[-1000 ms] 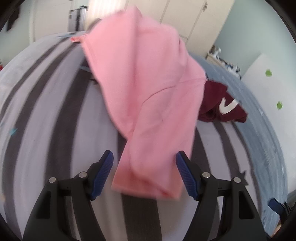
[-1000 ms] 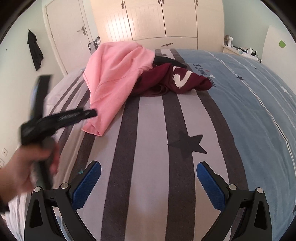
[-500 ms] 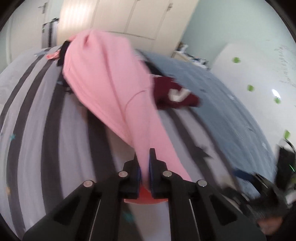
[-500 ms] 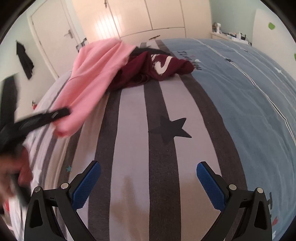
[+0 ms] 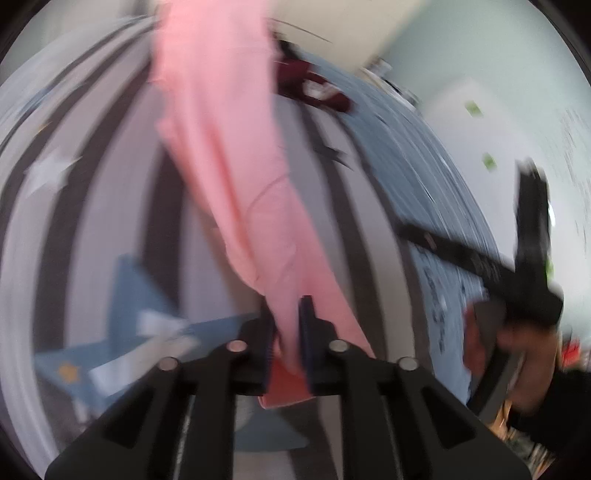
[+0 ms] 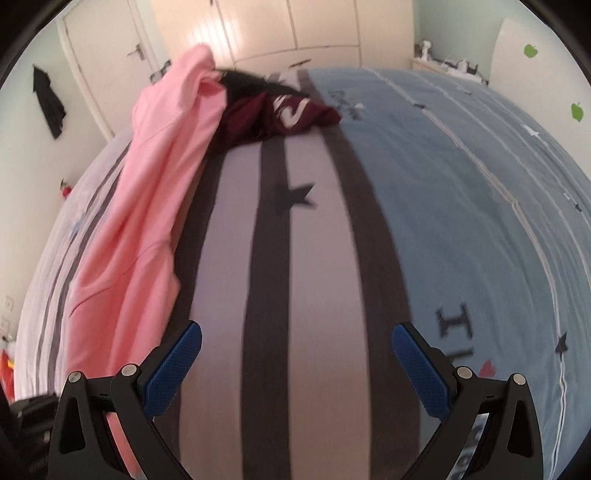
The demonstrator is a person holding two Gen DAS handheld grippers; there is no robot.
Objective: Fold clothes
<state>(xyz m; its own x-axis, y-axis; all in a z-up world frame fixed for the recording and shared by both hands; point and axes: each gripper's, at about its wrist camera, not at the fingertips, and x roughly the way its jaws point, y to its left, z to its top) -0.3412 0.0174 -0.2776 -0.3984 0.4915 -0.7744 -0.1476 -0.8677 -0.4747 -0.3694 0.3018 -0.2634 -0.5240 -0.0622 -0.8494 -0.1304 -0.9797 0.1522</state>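
Observation:
A pink garment lies stretched in a long band down the striped bed cover. My left gripper has the garment's near end between its blue pads; the jaws are narrow and opening slightly, with the cloth still pinched. In the right wrist view the pink garment runs along the left side of the bed. My right gripper hangs wide open over bare stripes, with nothing between its fingers. A maroon garment with white lettering lies crumpled at the far end, also seen as the maroon garment.
A dark item lies behind the maroon garment. The bed's right half is plain blue. Cream wardrobe doors stand behind the bed. Dark clothing hangs on the left wall. A hand holds a black gripper frame at the right.
My left gripper closed on the pink garment's lower end and pulled it toward the near side, drawing it out long. My right gripper shifted over the bed and stayed open.

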